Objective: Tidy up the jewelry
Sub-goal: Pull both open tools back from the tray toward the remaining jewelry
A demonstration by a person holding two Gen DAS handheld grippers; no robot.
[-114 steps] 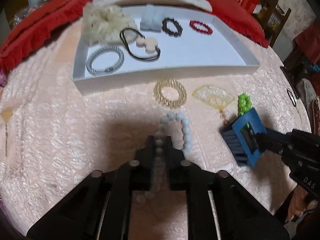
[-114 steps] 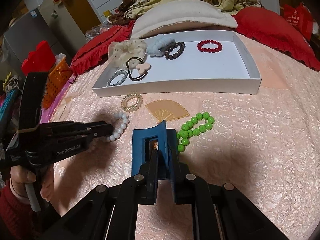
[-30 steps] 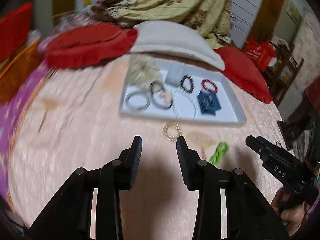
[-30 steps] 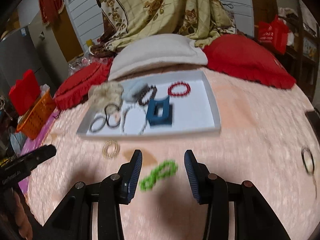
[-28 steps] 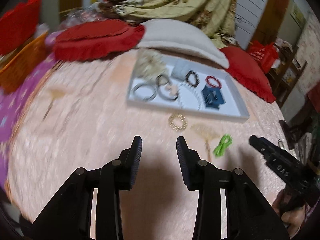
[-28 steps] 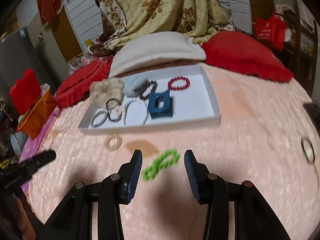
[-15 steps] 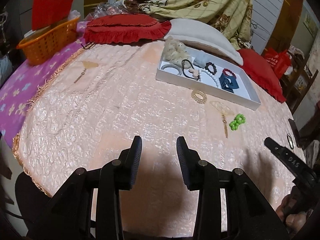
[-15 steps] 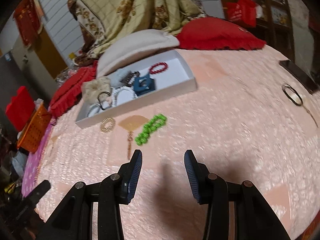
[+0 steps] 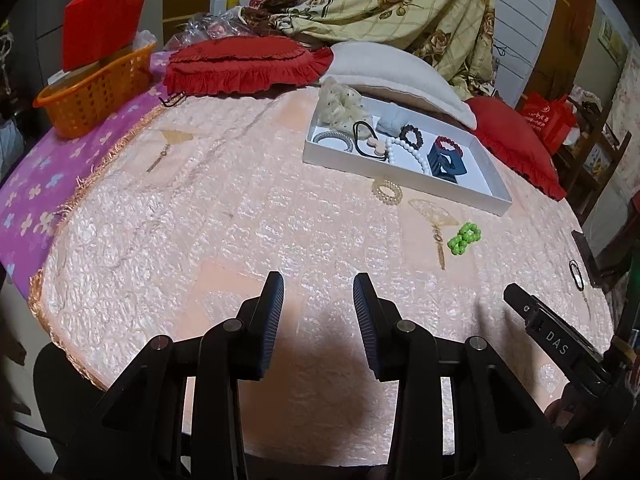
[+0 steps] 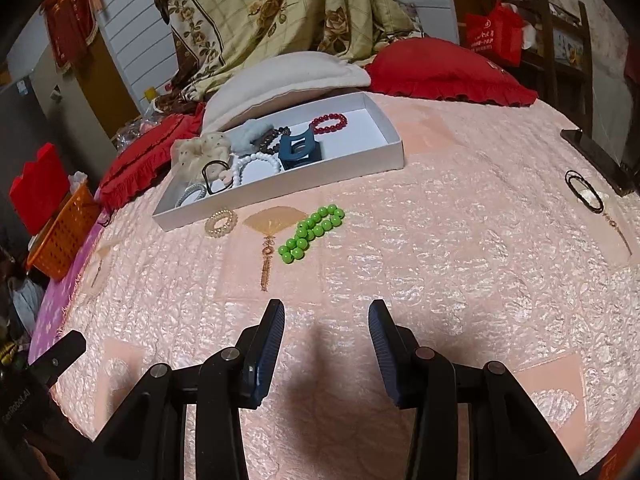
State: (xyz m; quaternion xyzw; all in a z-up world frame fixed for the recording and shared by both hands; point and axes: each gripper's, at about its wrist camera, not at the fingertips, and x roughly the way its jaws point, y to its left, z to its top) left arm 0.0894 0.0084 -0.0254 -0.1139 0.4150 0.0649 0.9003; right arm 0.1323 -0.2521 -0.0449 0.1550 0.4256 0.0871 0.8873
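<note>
Left wrist view takes in my pink quilted bedspread (image 9: pixel 168 240) first, then the white tray (image 9: pixel 496 190) lying on it near the pillows. Inside the tray sit the blue hair claw (image 9: pixel 446 162), the white bead bracelet (image 9: pixel 408 152) and the red bead bracelet (image 9: pixel 450 143). On the bedspread just in front of the tray lie the fan-shaped pendant (image 10: pixel 274 218), the green bead bracelet (image 10: pixel 312 232) and the pale gold hair coil (image 10: pixel 221 222), close together.

Readable writing: "DAS" on the side of my right gripper (image 9: pixel 516 300), and "GenRobot.AI", partly cut off, on my left gripper (image 10: pixel 70 344).

Both tongs angle downward over bare bedspread, well short of the jewelry. My left gripper's jaws stand parted with nothing between them; my right gripper's jaws stand slightly wider, likewise empty.
</note>
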